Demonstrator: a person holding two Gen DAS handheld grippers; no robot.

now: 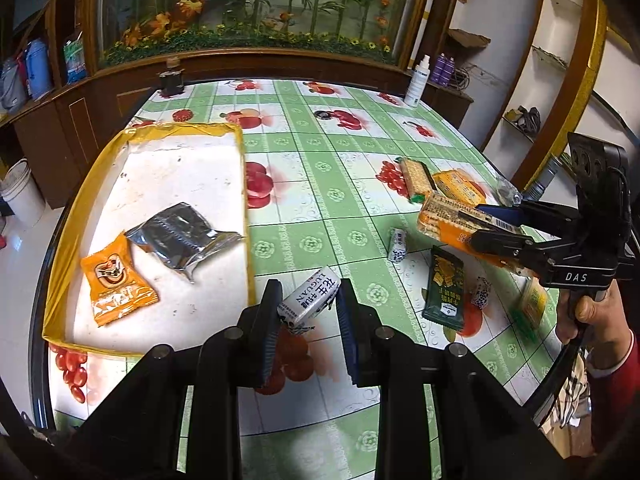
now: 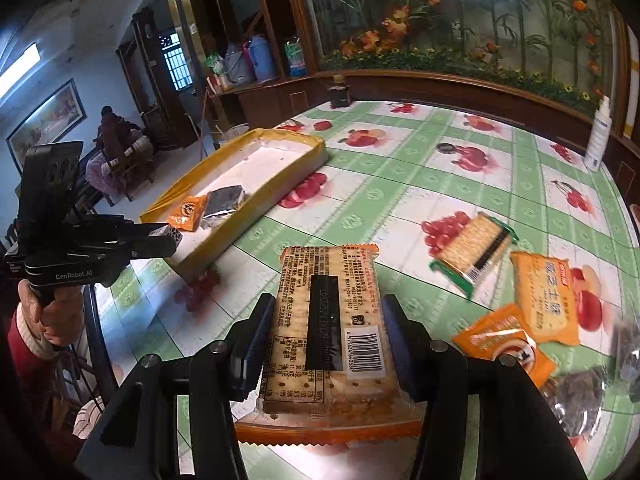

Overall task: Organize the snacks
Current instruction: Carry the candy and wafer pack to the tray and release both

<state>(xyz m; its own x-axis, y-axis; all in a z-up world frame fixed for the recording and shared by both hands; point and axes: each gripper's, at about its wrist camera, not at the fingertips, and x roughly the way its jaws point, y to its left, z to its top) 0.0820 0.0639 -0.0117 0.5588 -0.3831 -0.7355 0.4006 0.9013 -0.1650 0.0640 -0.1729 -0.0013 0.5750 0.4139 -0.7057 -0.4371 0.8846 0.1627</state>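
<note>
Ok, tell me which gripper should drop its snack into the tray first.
Left. The left gripper holds the white candy right beside the tray, while the right gripper holds the cracker pack over the table, farther away.

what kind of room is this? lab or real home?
Most likely a lived-in home, a dining or living room: a table with a fruit-print cloth, a large planted glass tank set in wooden cabinets, and thermos flasks on a side shelf.
</note>
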